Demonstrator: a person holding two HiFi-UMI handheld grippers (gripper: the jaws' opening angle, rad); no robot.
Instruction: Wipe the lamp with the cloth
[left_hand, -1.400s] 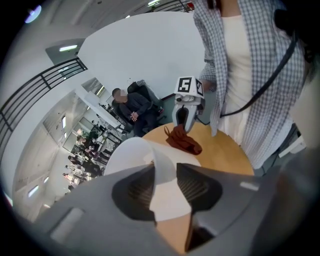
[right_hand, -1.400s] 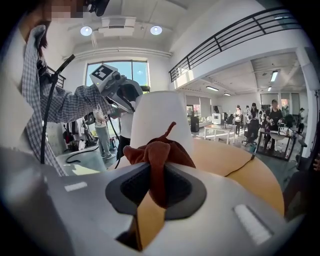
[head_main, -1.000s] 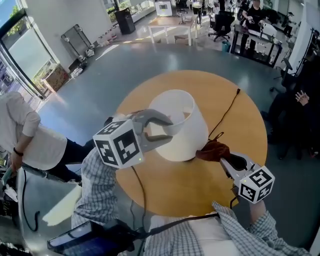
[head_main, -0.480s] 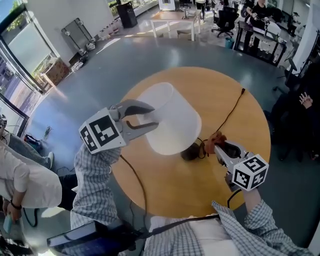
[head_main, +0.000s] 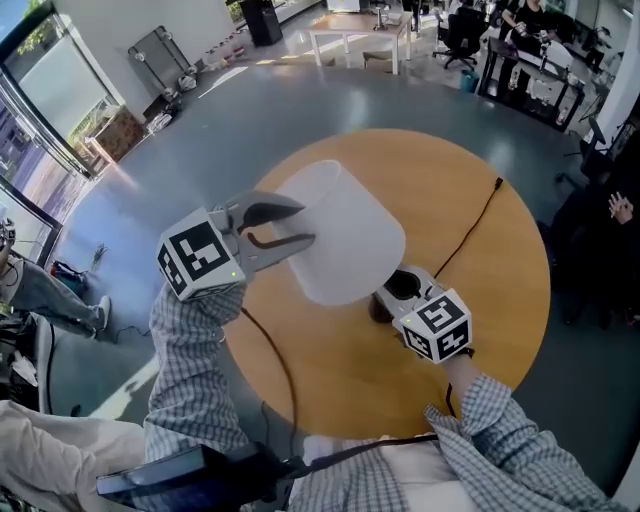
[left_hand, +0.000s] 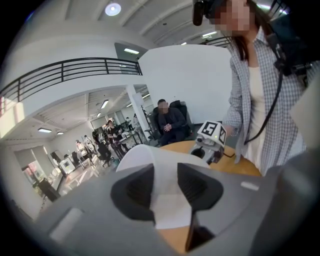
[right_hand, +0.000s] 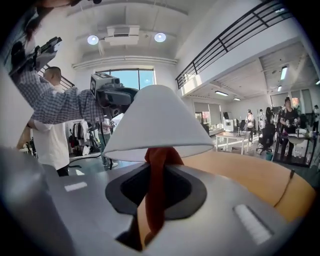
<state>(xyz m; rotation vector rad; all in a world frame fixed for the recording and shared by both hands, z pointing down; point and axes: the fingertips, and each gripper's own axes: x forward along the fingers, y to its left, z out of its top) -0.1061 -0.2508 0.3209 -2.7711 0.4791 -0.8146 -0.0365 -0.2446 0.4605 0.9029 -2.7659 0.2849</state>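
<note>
At the left of the head view, the left gripper (head_main: 305, 225) reaches in from a checked shirt sleeve (head_main: 190, 350), with its black-and-white marker cube (head_main: 200, 265) turned upward. Its two curved grey jaws stand apart and have just been opening. In the left gripper view, the smooth white wall of the shade (left_hand: 167, 192) fills the gap between the dark pads, and no pinch on it can be seen.

The lamp (head_main: 345, 240) stands near the middle of the round bench (head_main: 500, 300), whose top is warm, pale wood with a matte finish. The shade is a plain white cone, wide at the bottom and narrow at the top (the right gripper view shows this profile most clearly), and its surface is even and unpatterned.

Just right of the lamp and nearer the person, the right gripper (head_main: 385, 298) points in under the shade's lower edge. Its jaws are closed on the cloth (right_hand: 157, 190), a soft rust-red fabric gathered into a narrow, creased fold. The fold rises from between the pads towards the rim of the shade.

Further right, a thin black cord (head_main: 470, 225) runs across the wood from the lamp towards the far right edge of the bench.
</note>
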